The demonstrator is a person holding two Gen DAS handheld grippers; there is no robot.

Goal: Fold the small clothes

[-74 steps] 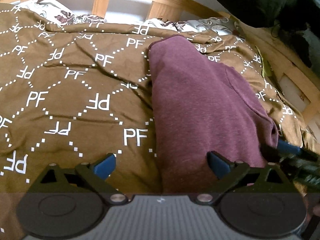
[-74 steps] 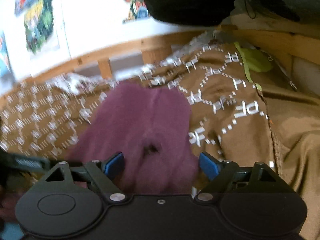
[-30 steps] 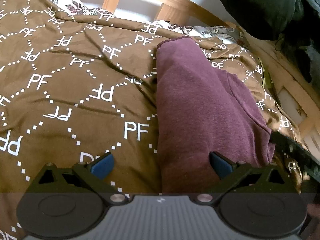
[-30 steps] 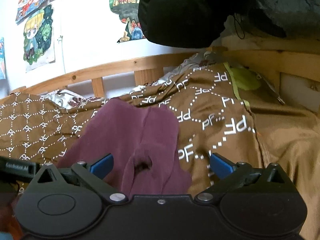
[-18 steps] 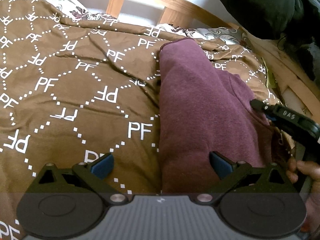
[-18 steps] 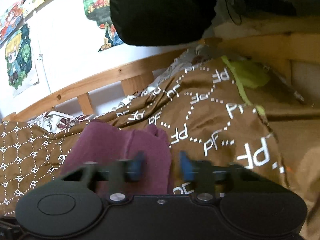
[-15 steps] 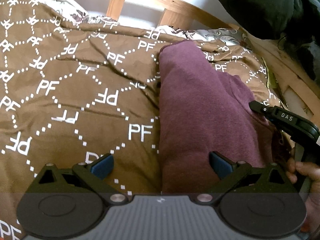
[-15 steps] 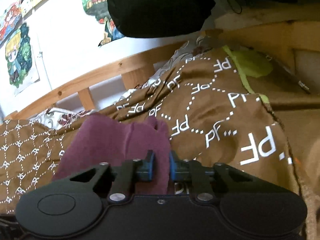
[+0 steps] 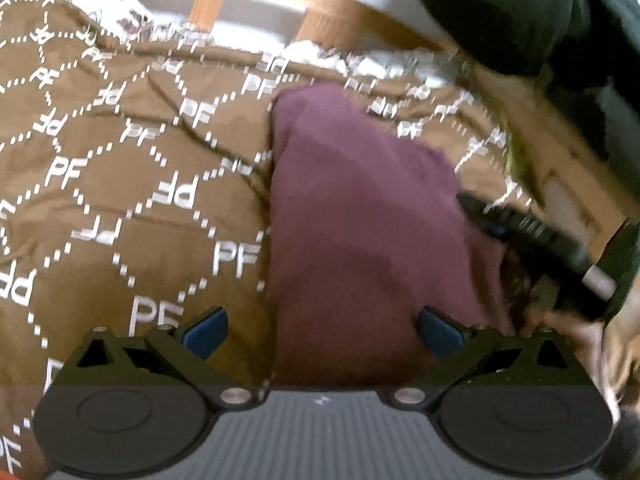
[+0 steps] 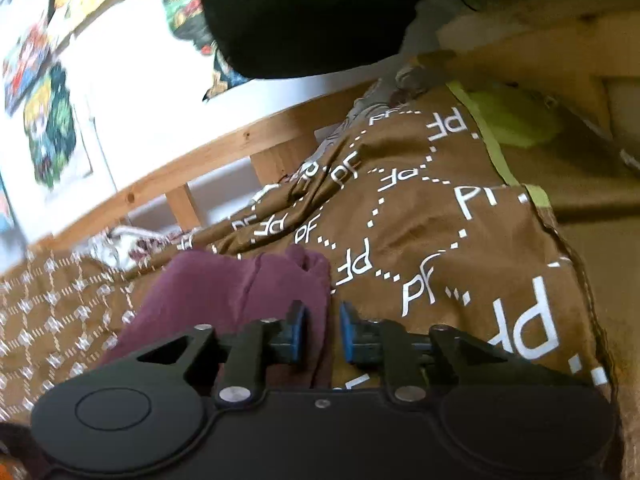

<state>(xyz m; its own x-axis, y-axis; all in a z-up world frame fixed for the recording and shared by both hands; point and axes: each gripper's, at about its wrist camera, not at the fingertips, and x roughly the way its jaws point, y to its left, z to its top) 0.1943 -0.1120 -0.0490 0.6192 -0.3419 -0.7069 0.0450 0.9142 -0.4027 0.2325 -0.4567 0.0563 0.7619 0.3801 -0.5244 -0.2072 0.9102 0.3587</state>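
The maroon garment [image 9: 360,216] lies lengthwise on the brown patterned bedspread [image 9: 120,184], already doubled into a long strip, so it looks partway through folding. The right gripper [image 10: 323,330] sits at its right-hand edge with a fold of the cloth between the blue pads [image 10: 297,330] – jaws narrow but easing apart, not visibly pinching. The left gripper [image 9: 320,326] hangs over the near end, jaws wide and empty – likely waiting its turn

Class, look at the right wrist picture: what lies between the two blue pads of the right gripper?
In the right wrist view, a fold of the maroon garment sits between the pads of the right gripper, whose jaws are opening.
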